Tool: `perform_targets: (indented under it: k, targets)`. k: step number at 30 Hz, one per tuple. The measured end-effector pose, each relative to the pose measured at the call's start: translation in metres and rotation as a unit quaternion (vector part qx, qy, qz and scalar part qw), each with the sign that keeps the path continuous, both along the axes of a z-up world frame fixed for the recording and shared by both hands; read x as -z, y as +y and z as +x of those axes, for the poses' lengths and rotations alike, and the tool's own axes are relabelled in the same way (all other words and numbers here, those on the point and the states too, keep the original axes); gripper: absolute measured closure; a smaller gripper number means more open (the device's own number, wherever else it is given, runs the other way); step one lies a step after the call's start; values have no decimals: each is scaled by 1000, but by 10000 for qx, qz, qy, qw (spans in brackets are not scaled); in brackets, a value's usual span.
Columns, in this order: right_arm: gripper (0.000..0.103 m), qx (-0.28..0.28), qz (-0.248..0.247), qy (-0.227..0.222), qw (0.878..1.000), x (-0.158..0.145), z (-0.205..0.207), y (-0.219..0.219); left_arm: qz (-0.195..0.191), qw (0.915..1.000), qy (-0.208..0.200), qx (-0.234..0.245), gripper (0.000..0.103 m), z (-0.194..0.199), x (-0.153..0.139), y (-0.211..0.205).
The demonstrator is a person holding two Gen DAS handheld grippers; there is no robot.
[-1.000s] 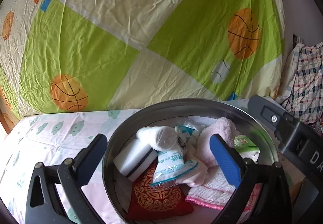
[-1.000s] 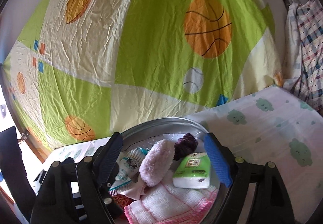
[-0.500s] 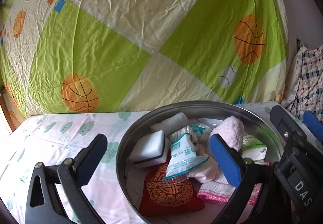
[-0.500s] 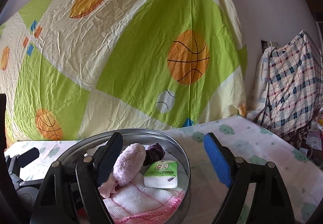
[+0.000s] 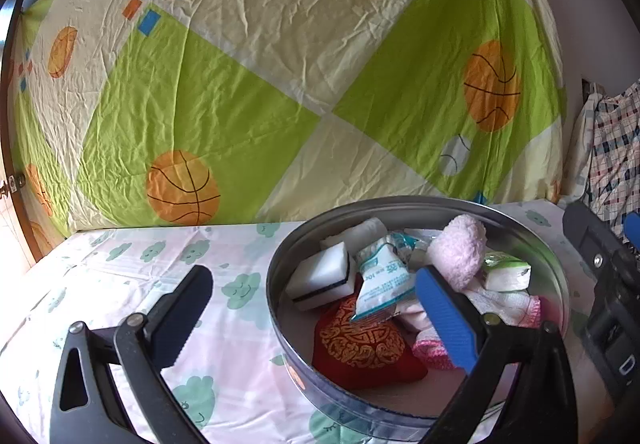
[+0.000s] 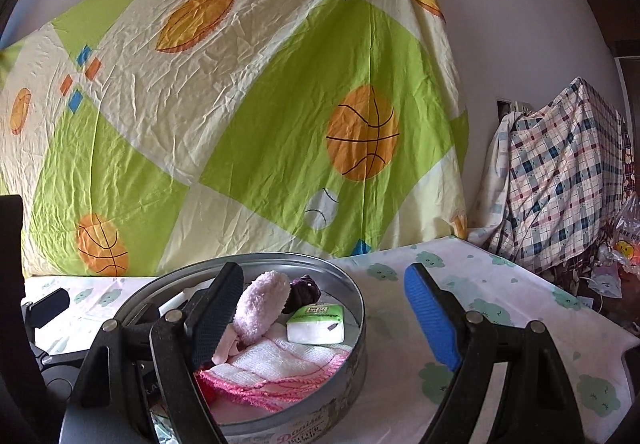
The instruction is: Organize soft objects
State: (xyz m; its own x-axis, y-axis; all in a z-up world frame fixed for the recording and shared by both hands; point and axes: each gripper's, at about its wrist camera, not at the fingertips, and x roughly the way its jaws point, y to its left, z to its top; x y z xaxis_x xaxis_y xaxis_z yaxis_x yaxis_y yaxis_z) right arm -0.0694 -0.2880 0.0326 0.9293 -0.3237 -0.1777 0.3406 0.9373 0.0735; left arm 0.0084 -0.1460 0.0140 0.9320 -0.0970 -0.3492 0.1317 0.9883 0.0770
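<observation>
On the cloud-print counter (image 5: 132,284) the round metal tin (image 5: 280,308) holds soft objects, its near rim cut off behind both wide-open, empty hand-held grippers, left (image 5: 316,312) and right (image 6: 324,320), whose fingers partly hide the fluffy pink puff (image 6: 262,304).

A round metal tin (image 5: 276,308) sits on the cloud-printed tablecloth (image 5: 120,284), near its back edge. In the tin, a white sponge (image 5: 320,278) lies left, a green tissue pack (image 5: 506,276) right, a red embroidered pouch (image 5: 360,348) in front, a fluffy pink roll (image 5: 460,248) between.
</observation>
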Motion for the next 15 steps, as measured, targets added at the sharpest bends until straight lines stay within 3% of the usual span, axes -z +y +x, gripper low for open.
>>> perform_targets:
  k: [15]
  targets:
    - [17,-88,-312,-316,9990,-3,-31,22,14,9996,-257,66,0,-25,0,10]
